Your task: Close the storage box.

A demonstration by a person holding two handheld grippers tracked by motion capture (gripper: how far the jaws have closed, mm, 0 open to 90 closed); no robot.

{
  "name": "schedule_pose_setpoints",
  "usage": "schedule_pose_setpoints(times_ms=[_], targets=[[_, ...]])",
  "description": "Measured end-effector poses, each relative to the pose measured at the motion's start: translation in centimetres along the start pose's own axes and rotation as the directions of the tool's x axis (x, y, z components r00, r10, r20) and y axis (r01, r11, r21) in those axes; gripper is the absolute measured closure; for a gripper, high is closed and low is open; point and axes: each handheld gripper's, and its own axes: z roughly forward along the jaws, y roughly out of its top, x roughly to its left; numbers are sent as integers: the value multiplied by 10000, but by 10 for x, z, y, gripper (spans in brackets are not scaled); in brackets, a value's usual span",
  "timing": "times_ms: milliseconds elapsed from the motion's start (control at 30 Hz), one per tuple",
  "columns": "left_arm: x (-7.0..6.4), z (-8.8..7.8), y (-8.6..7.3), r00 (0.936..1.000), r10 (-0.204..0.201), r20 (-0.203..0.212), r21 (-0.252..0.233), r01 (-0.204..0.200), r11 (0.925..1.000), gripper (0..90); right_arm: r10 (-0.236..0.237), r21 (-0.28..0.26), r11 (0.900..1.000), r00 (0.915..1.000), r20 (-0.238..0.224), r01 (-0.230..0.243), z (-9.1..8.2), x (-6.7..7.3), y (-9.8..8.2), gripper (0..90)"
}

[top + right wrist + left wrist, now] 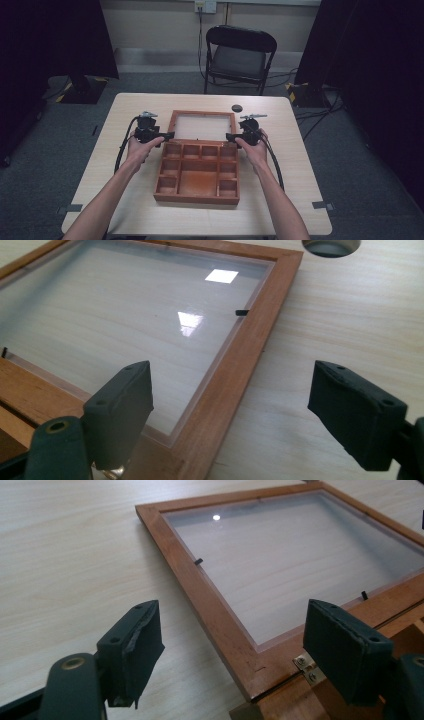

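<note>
**Open box, both grippers at hinge corners**

Table point(125, 200) carries the wooden compartment box point(198, 172) at centre; its glazed lid point(201, 125) lies flat behind the box. Left gripper point(162, 135), jaws spread, straddles the lid's left hinge corner. Right gripper point(234, 136), jaws spread, straddles the right one. Small dark disc point(237, 108) lies just beyond the lid.

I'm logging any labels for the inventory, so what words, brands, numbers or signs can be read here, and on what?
None can be read.
Wooden box and its glass lid: no text on either.
Tongs, left and right: no markings on the black jaws.
Round dark disc on the table: too small to tell if it bears any mark.
Wall socket: too small and blurred to read.
</note>
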Motion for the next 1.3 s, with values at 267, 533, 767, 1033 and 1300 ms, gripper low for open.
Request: schedule_pose_setpoints(times_ms=[267,533,767,1033,1300], targets=[[-2,13,-1,10000,-2,21,498,1,9988,230,30,163,9999,10000,13,-30,6,7,0,150],[0,19,0,9985,-529,158,559,519,9971,216,372,-52,9993,9993,44,-371,14,10,1,121],[4,23,2,9971,-716,252,784,695,9945,153,301,-24,9995,9995,-130,-302,20,12,4,106],[-2,32,5,9974,-614,373,868,580,9945,180,693,122,9976,9964,-496,-688,25,12,5,107],[-2,38,4,9937,-977,556,805,931,9924,145,1715,568,9846,9775,-1232,-1656,29,4,4,130]])
